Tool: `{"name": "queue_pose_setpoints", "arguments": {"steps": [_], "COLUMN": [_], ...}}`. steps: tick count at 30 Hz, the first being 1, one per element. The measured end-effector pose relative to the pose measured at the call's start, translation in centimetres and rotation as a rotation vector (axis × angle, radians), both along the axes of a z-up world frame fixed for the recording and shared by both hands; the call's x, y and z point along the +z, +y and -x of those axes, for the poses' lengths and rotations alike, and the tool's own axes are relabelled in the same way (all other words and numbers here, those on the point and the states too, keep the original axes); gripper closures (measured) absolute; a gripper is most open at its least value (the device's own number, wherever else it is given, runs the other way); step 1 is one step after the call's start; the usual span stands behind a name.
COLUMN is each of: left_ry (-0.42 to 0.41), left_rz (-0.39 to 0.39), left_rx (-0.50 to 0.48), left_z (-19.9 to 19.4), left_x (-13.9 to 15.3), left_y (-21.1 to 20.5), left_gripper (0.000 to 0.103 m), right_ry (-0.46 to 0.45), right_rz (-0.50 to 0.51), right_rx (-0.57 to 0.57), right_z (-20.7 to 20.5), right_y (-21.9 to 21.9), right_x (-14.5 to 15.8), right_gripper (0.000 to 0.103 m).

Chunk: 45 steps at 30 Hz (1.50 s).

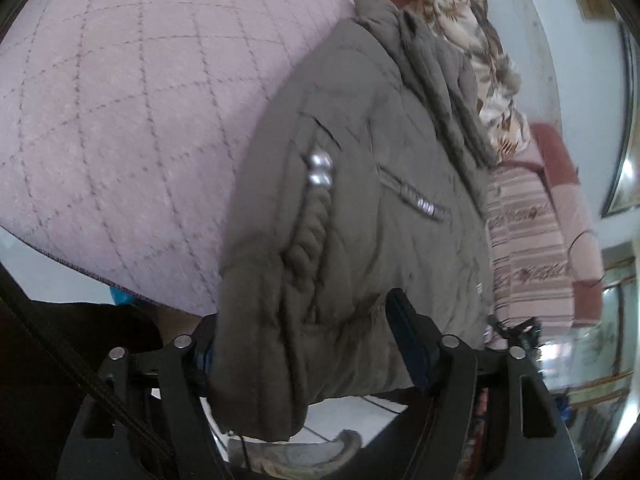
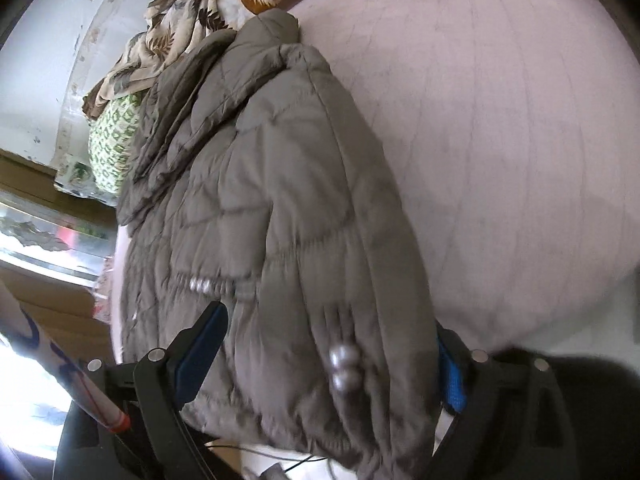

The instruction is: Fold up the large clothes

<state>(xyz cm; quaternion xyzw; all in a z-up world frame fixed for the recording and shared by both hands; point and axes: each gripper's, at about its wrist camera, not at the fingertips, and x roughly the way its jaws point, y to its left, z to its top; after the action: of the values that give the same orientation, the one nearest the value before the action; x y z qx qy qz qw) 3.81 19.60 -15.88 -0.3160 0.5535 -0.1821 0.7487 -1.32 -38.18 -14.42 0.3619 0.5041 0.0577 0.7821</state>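
I'm clamping my left gripper (image 1: 308,360) and right gripper (image 2: 324,360) on the hem of the grey puffer jacket (image 1: 360,184), which is lying along the edge of the pink quilted mattress (image 1: 120,120) and overhanging it. Bulky padding is risking slipping from the jaws, dragging the patterned cloth (image 1: 472,40) behind the jacket. I'm seeing no containers.

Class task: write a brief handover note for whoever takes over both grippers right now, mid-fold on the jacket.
Left gripper: jaws wide, the grey-brown padded jacket bunched between them at its near edge.
Right gripper: jaws wide around the same jacket edge.
Whether either is clamped cannot be told.
Jacket lies lengthwise on the pink quilted bed, near edge overhanging.
Done: apparently doubled over.
Left: finish folding, flatten.
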Motion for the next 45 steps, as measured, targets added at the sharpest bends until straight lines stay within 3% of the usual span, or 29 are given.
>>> {"name": "queue_pose_setpoints", "arguments": {"steps": [4, 10, 16, 18, 19, 20, 27, 29, 32, 38, 45], "left_ry": [-0.025, -0.014, -0.016, -0.022, -0.028, -0.037, -0.143, -0.165, -0.174, -0.247, -0.384], "left_rz": [-0.066, -0.076, -0.130, -0.170, -0.189, -0.192, -0.353, -0.342, -0.292, -0.229, -0.278], "left_rx": [-0.018, -0.061, -0.057, -0.039, -0.033, -0.031, -0.040, -0.028, 0.002, 0.039, 0.053], "left_z": [0.4, 0.9, 0.8, 1.1, 1.3, 1.5, 2.5, 2.5, 2.0, 0.4, -5.0], "left_x": [0.3, -0.1, 0.2, 0.5, 0.8, 1.1, 4.6, 5.9, 7.4, 11.4, 17.9], "left_y": [-1.0, -2.3, -3.6, -3.8, -4.0, -4.2, -6.5, -6.5, -5.9, -5.9, -8.0], "left_gripper": [0.030, 0.030, 0.030, 0.046, 0.063, 0.072, 0.085, 0.086, 0.086, 0.086, 0.086], "right_ry": [0.004, -0.017, -0.026, -0.028, -0.027, -0.023, -0.025, -0.034, -0.056, -0.126, -0.288], "right_rz": [-0.013, 0.068, 0.100, 0.102, 0.106, 0.113, 0.171, 0.150, 0.102, 0.065, 0.089], "right_rx": [0.022, 0.088, 0.108, 0.111, 0.111, 0.107, 0.123, 0.117, 0.105, 0.108, 0.093], "right_z": [1.5, 3.0, 3.7, 3.9, 4.0, 4.1, 4.4, 4.5, 4.4, 2.1, -3.1], "right_y": [1.1, 3.3, 3.7, 3.7, 3.7, 3.7, 3.1, 2.7, 2.2, 2.3, 2.7], "right_x": [-0.4, 0.1, 0.4, 0.3, 0.3, 0.3, 1.9, 2.7, 4.2, 8.7, 16.2], "right_gripper": [0.009, 0.010, 0.020, 0.023, 0.026, 0.030, 0.060, 0.073, 0.079, 0.082, 0.082]}}
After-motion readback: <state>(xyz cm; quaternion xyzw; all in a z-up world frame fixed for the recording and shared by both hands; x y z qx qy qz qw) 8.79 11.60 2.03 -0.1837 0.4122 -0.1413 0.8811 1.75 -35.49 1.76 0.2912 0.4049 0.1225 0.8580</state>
